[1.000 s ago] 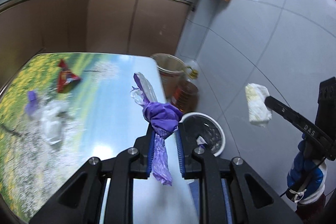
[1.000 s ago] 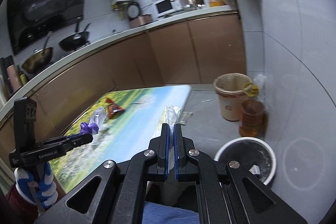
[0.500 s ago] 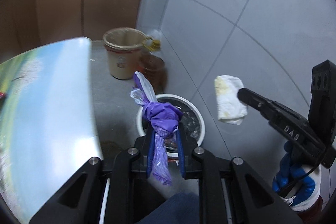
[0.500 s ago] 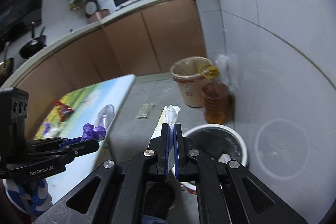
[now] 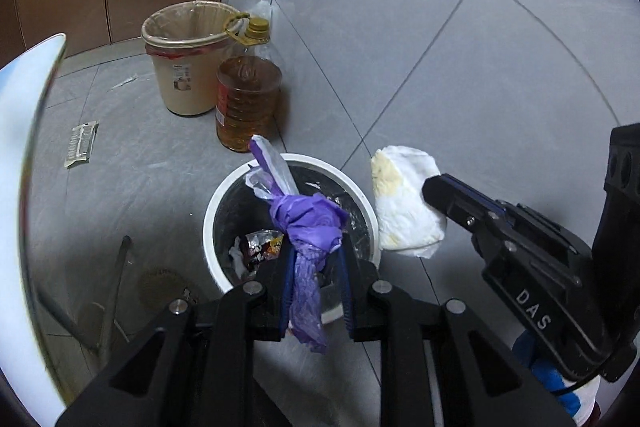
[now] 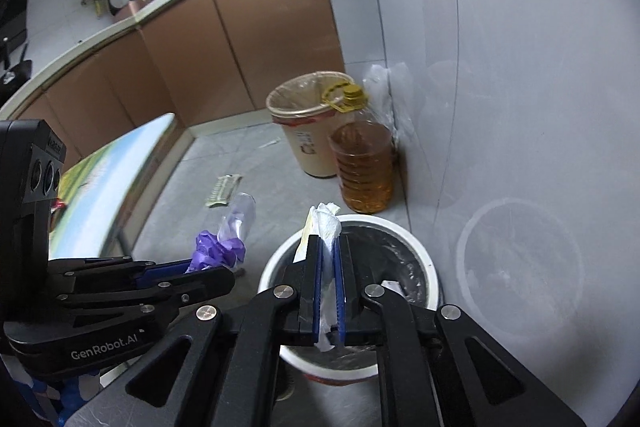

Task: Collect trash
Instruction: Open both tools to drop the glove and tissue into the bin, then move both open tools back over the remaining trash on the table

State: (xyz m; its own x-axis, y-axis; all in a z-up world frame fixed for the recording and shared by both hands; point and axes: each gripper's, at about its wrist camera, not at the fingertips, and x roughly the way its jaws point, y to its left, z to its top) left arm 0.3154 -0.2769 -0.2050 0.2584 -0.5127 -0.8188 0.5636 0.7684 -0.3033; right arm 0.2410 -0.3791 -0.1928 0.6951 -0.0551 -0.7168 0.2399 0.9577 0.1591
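Observation:
My left gripper (image 5: 314, 247) is shut on a knotted purple plastic bag (image 5: 306, 223) with a clear tail and holds it right over a white-rimmed trash bin (image 5: 210, 219) on the floor. Wrappers (image 5: 260, 245) lie inside the bin. My right gripper (image 6: 328, 247) is shut on a crumpled white tissue (image 6: 328, 223), stained yellow, and holds it over the same bin's (image 6: 424, 263) rim. The tissue (image 5: 404, 207) and right gripper also show in the left wrist view, at the bin's right edge. The left gripper and purple bag (image 6: 218, 247) show in the right wrist view, left of the bin.
A beige lined bucket (image 5: 184, 67) and a large oil bottle (image 5: 248, 103) stand behind the bin by the tiled wall. A small wrapper (image 5: 82, 145) lies on the floor. The printed table's edge (image 5: 36, 131) is at the left. Brown cabinets stand at the back.
Both grippers have swung from the table over to the floor bin and lowered, carrying the purple bag and the tissue. The bin is now directly below both.

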